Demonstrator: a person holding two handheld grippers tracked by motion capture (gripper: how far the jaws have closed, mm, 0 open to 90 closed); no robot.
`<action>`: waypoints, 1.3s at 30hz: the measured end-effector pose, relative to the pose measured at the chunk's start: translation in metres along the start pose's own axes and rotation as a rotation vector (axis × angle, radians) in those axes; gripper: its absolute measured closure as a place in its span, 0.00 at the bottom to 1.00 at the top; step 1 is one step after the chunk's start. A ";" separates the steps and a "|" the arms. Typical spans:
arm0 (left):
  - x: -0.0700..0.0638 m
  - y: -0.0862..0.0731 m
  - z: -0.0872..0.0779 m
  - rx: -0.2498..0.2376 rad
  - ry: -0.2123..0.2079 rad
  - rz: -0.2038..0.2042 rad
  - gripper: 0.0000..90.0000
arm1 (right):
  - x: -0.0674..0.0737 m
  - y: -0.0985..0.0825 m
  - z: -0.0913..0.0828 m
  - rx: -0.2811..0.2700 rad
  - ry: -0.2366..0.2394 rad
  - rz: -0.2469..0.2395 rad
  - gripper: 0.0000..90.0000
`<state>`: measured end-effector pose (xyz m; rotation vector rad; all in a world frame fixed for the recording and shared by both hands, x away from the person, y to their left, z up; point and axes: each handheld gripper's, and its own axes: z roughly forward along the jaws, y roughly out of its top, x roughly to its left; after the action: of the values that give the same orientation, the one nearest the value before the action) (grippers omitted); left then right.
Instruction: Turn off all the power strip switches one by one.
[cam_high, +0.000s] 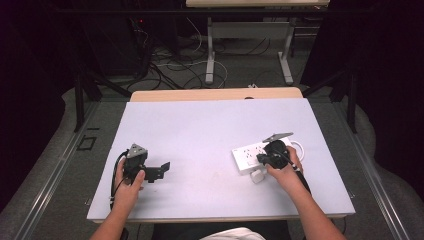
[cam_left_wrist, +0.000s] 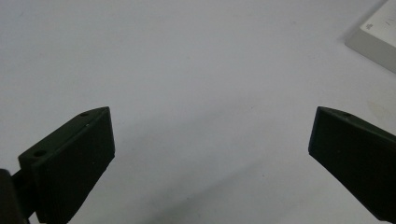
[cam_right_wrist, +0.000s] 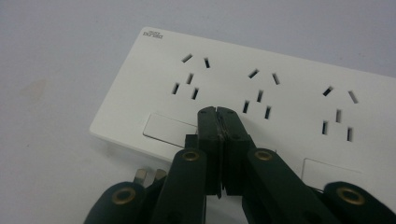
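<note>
While the left claw (cam_left_wrist: 210, 154) gapes, the right claw (cam_right_wrist: 217, 112) presses together on the power strip (cam_right_wrist: 289, 93).

Power strip (cam_right_wrist: 261, 93) — smooth white plastic, matt.

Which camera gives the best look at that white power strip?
The right gripper view: the power strip lies close up, its sockets and switches clear. The high view shows it small, partly under the right hand. The left gripper view catches just one corner.

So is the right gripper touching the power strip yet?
Cannot tell. In the right gripper view the shut right gripper sits over the power strip by a switch, but no contact or gap shows plainly.
</note>
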<state>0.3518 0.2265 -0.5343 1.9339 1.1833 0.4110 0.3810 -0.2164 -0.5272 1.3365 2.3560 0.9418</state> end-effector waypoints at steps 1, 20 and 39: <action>0.000 0.000 0.000 0.000 0.000 -0.001 0.00 | 0.001 0.000 0.000 -0.002 0.000 0.000 0.99; 0.000 0.000 0.000 0.001 0.000 0.000 0.00 | 0.015 0.004 0.002 -0.017 0.036 -0.032 0.99; 0.000 0.000 0.000 0.002 -0.001 -0.001 0.00 | 0.027 0.007 0.007 -0.008 0.047 -0.060 0.99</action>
<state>0.3519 0.2262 -0.5345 1.9354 1.1838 0.4081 0.3745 -0.1880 -0.5260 1.2459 2.4099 0.9740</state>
